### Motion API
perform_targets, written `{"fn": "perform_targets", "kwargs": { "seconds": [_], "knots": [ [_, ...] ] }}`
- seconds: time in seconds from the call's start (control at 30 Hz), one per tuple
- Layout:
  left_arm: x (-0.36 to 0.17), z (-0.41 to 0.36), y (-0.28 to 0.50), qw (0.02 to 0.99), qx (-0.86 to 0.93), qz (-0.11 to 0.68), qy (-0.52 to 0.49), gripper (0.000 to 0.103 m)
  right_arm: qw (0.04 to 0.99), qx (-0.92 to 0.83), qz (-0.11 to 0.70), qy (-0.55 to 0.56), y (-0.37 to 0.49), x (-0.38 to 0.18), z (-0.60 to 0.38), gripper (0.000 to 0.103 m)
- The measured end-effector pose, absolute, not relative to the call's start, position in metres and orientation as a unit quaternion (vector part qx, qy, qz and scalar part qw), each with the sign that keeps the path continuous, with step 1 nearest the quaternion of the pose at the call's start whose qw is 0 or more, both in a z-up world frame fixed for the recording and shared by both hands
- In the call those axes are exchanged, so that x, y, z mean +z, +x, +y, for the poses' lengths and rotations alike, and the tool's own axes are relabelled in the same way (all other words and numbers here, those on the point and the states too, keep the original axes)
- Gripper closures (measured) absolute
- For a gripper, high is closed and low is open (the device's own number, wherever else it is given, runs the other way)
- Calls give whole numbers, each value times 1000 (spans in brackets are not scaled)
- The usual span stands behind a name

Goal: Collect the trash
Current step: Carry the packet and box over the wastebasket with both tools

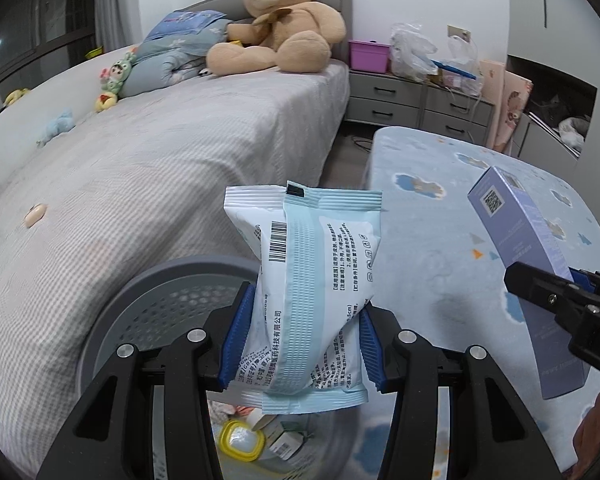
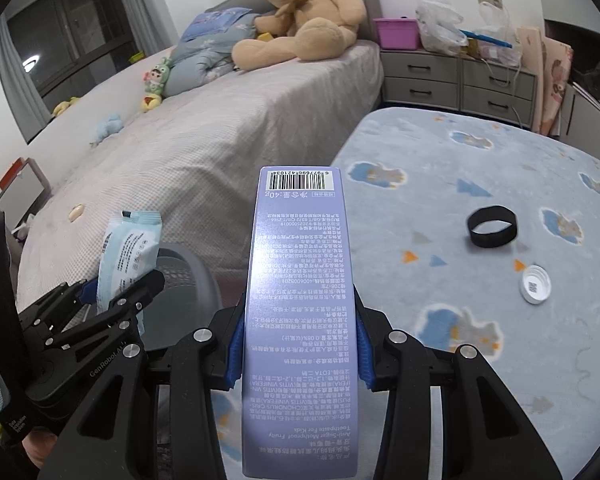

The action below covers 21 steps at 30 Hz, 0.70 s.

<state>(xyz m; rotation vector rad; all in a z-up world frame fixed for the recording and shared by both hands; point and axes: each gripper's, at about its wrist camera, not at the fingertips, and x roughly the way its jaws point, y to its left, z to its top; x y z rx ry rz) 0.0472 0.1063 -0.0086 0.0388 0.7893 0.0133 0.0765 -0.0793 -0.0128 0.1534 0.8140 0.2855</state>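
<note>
My left gripper (image 1: pixel 300 312) is shut on a pale blue and white wipes packet (image 1: pixel 312 272), held upright with its barcode facing me. Behind and below it stands a grey perforated trash basket (image 1: pixel 168 300) beside the bed. My right gripper (image 2: pixel 298 340) is shut on a long purple toothpaste box (image 2: pixel 300 300), barcode end pointing away. In the left wrist view that purple box (image 1: pixel 528 264) and the right gripper (image 1: pixel 540 292) sit at the right edge. The right wrist view shows the wipes packet (image 2: pixel 128 264) and left gripper (image 2: pixel 116 292) low on the left, over the basket (image 2: pixel 196 276).
A blue cartoon-print rug (image 2: pixel 480 184) carries a black band (image 2: pixel 493 226) and a white bottle cap (image 2: pixel 535 284). The bed (image 1: pixel 152 152) with a teddy bear (image 1: pixel 284 24) fills the left. Grey drawers (image 1: pixel 416 100) stand at the back. A yellow-rimmed lid (image 1: pixel 240 440) lies low in the basket.
</note>
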Motion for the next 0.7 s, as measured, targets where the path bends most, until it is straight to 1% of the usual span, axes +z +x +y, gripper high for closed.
{"fn": "perform_targets", "kwargs": {
  "seconds": [0.33, 0.7],
  "knots": [
    [-7, 146, 25, 922, 44, 384, 3, 55, 898, 182, 396, 56, 72, -10, -27, 60],
    [-11, 178, 8, 917, 76, 391, -5, 55, 891, 211, 397, 62, 71, -10, 1, 60]
  ]
}}
